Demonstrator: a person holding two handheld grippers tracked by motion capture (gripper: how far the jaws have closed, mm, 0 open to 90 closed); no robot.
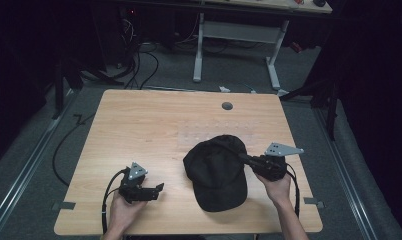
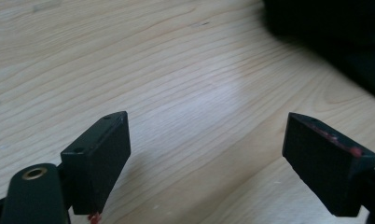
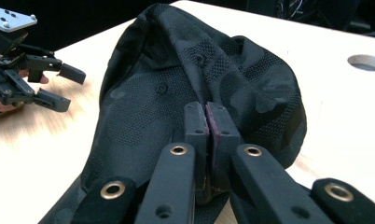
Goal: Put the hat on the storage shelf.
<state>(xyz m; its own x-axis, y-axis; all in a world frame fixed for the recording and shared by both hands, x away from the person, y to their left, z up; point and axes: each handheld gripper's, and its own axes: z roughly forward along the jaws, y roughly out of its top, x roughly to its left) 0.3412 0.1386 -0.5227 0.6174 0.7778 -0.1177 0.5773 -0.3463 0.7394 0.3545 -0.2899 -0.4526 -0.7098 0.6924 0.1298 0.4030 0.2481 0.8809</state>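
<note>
A black cap (image 1: 216, 172) lies on the right half of the light wooden surface (image 1: 139, 125), its crown toward the far side and its brim pointing back at the person. In the right gripper view the mesh crown (image 3: 195, 70) looks bunched and pulled up into a ridge, which suggests the fabric is being lifted rather than lying slack.

The right gripper (image 1: 244, 159) comes in from the cap's right side, held in the person's right hand (image 1: 276, 187). Its fingers (image 3: 195, 126) are pressed together with only a thin fold of the cap's cloth between the pads, so it is pinching the crown near its edge. A grip this low on the side would let the cap be raised or turned without crushing the brim.

The left gripper (image 1: 156, 190) rests near the front left of the surface, just beside the cap but not touching it, held in the left hand (image 1: 121, 212). Its fingers (image 2: 97, 158) stand wide apart over bare wood with nothing between them, probably waiting to take the other side of the cap once it is lifted.

Farther off, a round cable hole (image 1: 227, 106) sits near the surface's far edge, well apart from the cap.
</note>
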